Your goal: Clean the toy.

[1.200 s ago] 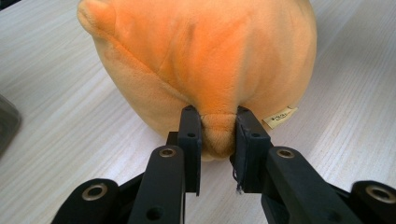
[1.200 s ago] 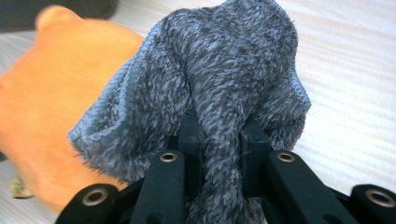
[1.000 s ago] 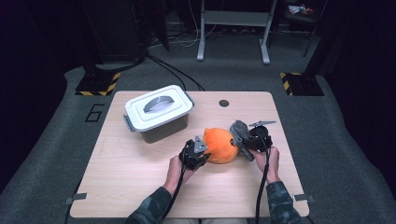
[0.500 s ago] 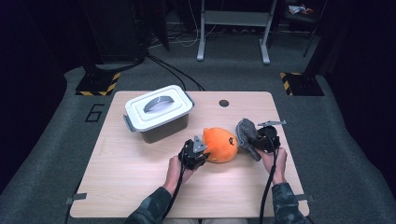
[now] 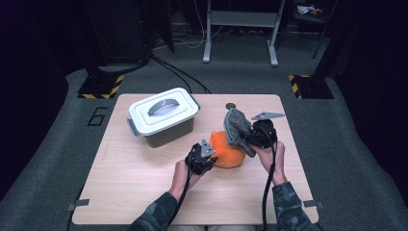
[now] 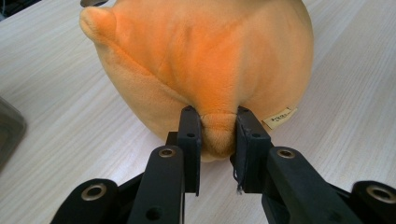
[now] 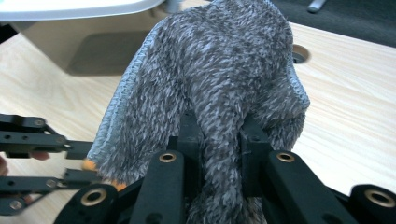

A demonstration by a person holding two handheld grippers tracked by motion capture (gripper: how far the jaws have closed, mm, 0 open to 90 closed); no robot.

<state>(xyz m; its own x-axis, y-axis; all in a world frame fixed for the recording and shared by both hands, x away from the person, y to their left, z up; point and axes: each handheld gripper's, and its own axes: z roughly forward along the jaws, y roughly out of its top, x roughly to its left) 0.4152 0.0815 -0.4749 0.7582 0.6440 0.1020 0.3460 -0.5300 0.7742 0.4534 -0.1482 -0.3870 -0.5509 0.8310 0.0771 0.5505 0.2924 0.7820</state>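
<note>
My left gripper [image 5: 208, 159] pinches a fold of the orange plush toy [image 5: 230, 153] on the table [image 5: 144, 192]. My right gripper [image 5: 251, 134] clamps the grey fuzzy cover [image 5: 236, 126], draped just above the toy's right side.

Orange plush [image 5: 227, 153] beneath lifted grey cloth [image 5: 236, 126]
</note>
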